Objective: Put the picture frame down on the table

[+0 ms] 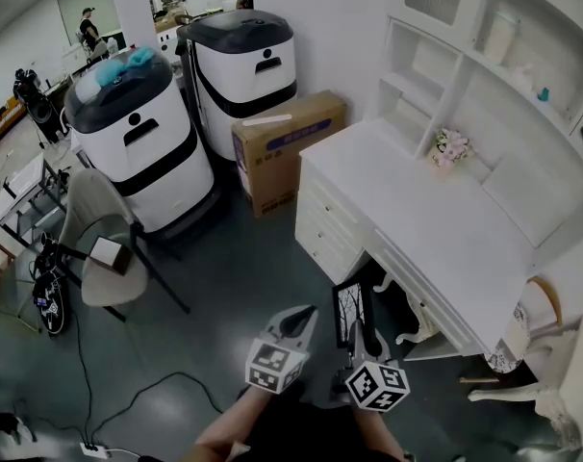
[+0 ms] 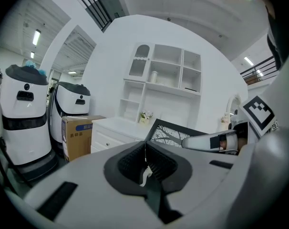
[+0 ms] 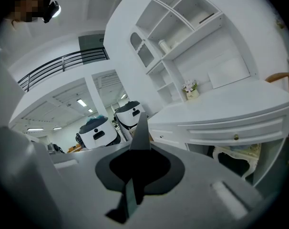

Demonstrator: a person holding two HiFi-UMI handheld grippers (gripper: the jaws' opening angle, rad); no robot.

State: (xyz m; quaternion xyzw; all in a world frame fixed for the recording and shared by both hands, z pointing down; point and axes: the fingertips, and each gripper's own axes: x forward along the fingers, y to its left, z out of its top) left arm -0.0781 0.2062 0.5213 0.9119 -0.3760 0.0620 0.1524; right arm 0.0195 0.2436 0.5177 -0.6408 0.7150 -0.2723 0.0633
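Slippage threatens the black-rimmed rectangular picture frame (image 1: 352, 307), which hangs upright in the air over the dark floor (image 1: 224, 287), just short of the white wooden table (image 1: 436, 229) and seemingly no higher than its top. Only the right gripper (image 1: 357, 333) carries it, jaws clamped on one thin edge, so a jolt could make it pivot or drop. Unless lifted higher, its upper corner could catch the table's front edge. The left gripper (image 1: 299, 318), jaws closed on nothing, rides just beside and gives no support.
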